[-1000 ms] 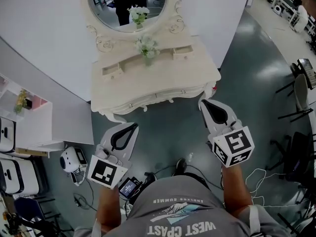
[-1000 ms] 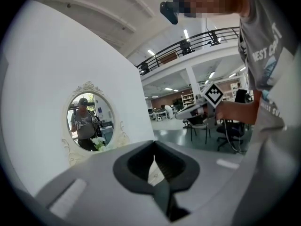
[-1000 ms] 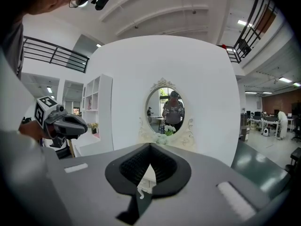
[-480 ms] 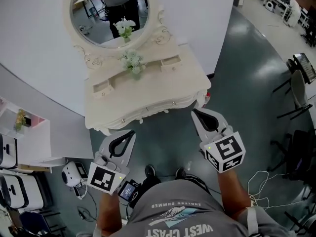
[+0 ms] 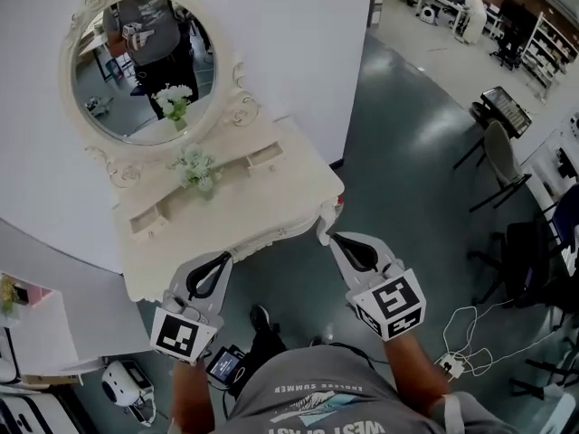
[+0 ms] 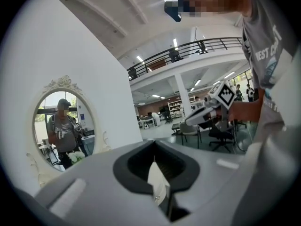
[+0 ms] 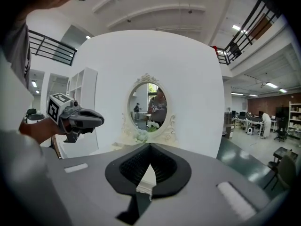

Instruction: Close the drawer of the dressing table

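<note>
Jaws on both grippers are together, tips meeting, with nothing between them.

You hold the left gripper (image 5: 217,265) with its tip at the near edge of the dressing table (image 5: 244,208), about midway along that edge. From above I cannot tell whether it touches the wood. You hold the right gripper (image 5: 338,242) just beside the table's near right corner, over the grey floor (image 5: 398,152). I cannot tell whether it makes contact either. Both grippers point away from you, towards the table.

The table is cream and carved, set against the white wall (image 5: 289,34), ahead of you and to your left. An oval mirror (image 5: 136,70) rises from its far side, and a person in a grey shirt shows in the glass. White flowers (image 5: 193,165) stand at the middle of the table's far side.

Two small drawers sit on the table top at the far side: the left small drawer (image 5: 149,221) left of the flowers and the right small drawer (image 5: 264,157) right of them. Each front seems to stand slightly out from its low ledge, but the view is too steep to be sure. The fronts below the near edge do not show from above.

On the right, a chair (image 5: 496,147) stands well apart from the table, and a white cable (image 5: 466,328) lies on the floor near your right arm.
</note>
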Available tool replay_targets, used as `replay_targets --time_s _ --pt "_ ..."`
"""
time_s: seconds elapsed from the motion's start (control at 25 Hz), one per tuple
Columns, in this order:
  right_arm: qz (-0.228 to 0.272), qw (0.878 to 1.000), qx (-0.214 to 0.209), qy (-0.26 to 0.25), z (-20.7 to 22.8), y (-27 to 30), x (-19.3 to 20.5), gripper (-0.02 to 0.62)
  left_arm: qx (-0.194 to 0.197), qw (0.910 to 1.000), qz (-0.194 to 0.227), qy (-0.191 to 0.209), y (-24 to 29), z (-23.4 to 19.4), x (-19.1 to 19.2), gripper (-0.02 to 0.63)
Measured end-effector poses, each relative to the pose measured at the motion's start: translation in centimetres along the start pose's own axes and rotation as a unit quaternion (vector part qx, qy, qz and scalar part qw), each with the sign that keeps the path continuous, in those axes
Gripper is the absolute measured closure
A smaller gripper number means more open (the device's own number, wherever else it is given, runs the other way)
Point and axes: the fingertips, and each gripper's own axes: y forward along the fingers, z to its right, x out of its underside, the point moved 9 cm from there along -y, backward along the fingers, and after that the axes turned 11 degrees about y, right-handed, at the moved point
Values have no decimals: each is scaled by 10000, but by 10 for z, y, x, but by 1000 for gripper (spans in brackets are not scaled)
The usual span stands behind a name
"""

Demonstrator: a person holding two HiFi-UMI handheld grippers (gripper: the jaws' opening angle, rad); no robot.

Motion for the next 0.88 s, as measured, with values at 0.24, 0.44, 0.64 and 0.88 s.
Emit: replay_targets --time_s 0.24,0.44,0.64,0.88 --pt "-23 9988 480 -11 -5 27 -22 597 442 9979 467 70 45 -57 6 601" --pt "2 9968 798 69 -8 53 -35 597 783 9945 684 82 72 -93 14 601" --pt "-28 9943 1062 87 -11 77 -46 597 998 9918 796 9 89 -124 27 601" --pt "-55 9919 1263 112 -20 112 -58 597 1148 9885 979 74 99 -164 44 601"
